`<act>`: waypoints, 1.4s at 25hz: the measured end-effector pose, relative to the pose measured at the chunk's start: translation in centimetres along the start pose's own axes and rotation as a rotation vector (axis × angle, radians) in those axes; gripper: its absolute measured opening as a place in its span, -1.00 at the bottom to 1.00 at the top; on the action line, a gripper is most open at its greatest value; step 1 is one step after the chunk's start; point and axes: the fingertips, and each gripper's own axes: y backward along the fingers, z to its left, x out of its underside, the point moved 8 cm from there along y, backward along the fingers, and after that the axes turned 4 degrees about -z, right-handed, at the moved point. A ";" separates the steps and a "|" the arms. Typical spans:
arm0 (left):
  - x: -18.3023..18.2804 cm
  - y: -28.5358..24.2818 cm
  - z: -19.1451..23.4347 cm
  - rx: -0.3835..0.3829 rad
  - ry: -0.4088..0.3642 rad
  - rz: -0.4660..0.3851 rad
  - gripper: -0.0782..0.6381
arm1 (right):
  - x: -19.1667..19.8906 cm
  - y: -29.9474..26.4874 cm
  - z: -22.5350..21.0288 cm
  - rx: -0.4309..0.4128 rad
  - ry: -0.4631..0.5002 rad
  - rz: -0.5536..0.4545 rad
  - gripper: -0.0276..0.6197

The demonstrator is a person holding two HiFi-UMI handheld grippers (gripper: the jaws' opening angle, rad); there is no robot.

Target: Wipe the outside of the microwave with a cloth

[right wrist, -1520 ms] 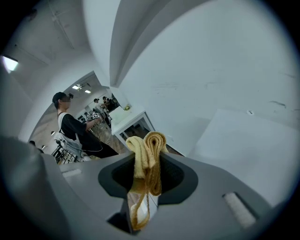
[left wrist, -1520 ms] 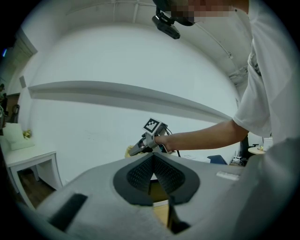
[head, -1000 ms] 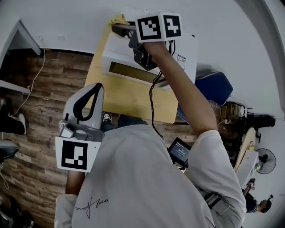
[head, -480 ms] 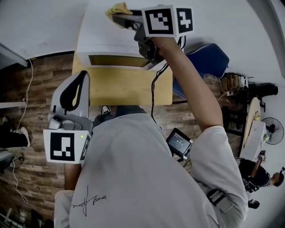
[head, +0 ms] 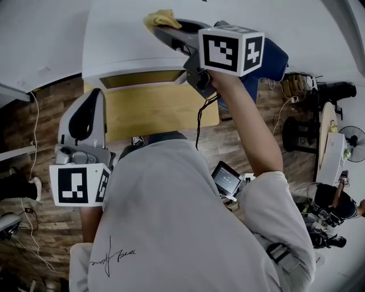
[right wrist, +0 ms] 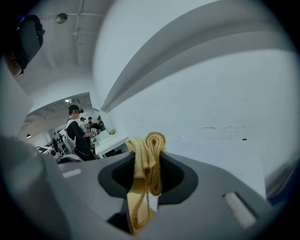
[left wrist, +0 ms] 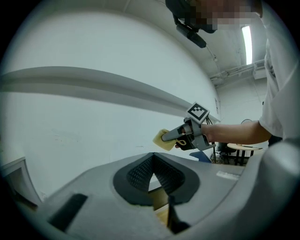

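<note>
- Two grippers, one in each of the person's hands, seen from above over a grey-white T-shirt (head: pixel 171 228).
- Left gripper (head: pixel 94 94) – held low at the person's left side over the wooden floor (head: pixel 34 131). It is clear of the table and touches nothing. Its marker cube (head: pixel 77 183) faces up.
- Left gripper's fingers – in its own view the two ribbed black pads (left wrist: pixel 138 171) meet at their tips, closed with nothing between them.
- Microwave (head: pixel 120 45) – white, standing on a light wooden table (head: pixel 159 111). The broad top panel faces the head camera, and the front shows as a narrow dark-gold strip along the near edge.
- Cloth (head: pixel 161 17) – yellow and bunched, lying over the far part of the microwave's top panel, right of its middle. No view shows whether it presses on the panel.
- Right gripper (head: pixel 158 25) – reached forward on an outstretched arm over the microwave's top, its marker cube (head: pixel 231 50) above the right front corner.
- Right gripper's fingers – clamped on the cloth. In its own view a folded yellow wad (right wrist: pixel 149 154) stands up out of the closed jaws, with a fringe hanging below.
- Blue chair (head: pixel 275 54) – just right of the table, partly behind the right arm.
- Small lit screen (head: pixel 227 181) – at the person's right hip.
</note>
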 end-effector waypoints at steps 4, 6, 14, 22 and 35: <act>0.3 -0.8 -0.2 0.017 0.009 0.006 -0.81 | 1.0 2.6 -0.1 0.028 -0.006 -0.046 -0.55; 0.5 -0.9 -0.4 0.031 0.015 0.011 -0.81 | 1.8 3.9 0.1 0.044 -0.014 -0.072 -0.55; 1.5 -2.1 0.1 0.070 0.036 0.037 -0.81 | 5.3 8.2 0.4 0.140 -0.034 -0.168 -0.55; 3.1 -2.1 -0.6 0.078 0.057 0.076 -0.81 | 9.7 11.6 1.4 0.218 -0.029 -0.192 -0.55; 4.9 -1.1 -0.7 0.014 0.117 0.117 -0.81 | 13.0 13.9 2.4 0.295 -0.030 -0.187 -0.55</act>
